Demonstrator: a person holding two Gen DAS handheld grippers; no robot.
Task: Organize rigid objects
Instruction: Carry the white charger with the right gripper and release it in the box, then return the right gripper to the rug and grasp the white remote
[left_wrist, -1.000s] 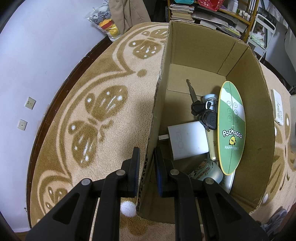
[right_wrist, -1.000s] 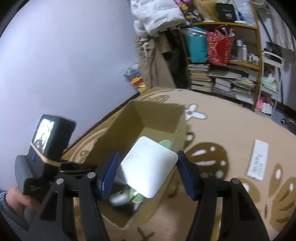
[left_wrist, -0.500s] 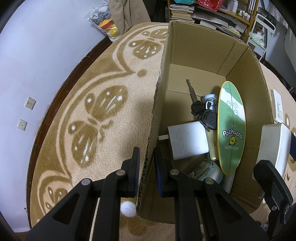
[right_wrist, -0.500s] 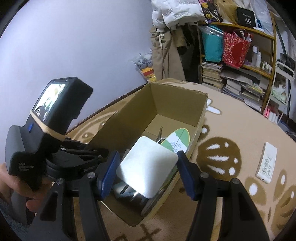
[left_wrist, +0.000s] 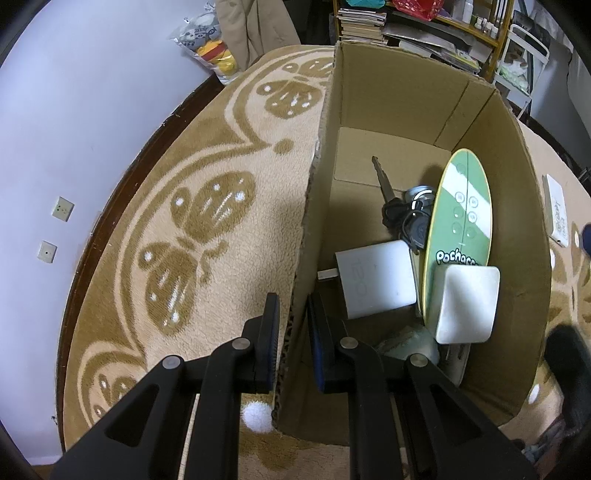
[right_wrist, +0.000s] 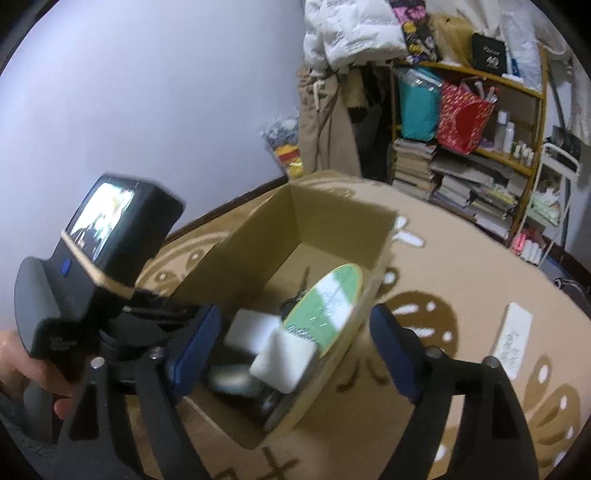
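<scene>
We've got the left gripper clamped on the cardboard box wall & the right gripper jaws just opened wide w/ nothing between, so the white block, resting tilted on the green board, may slide or knock it over.

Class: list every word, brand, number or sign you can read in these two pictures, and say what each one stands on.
"Pochacc", its last letters hidden: on the green oval board in the cardboard box.
"120", faint: on the white charger.
"40": on the black box on the shelf.
Too small or blurred to read: the print on the white remote on the rug, the marks on the wall plates, the book spines, and the lettering on the black camera handle.
</scene>
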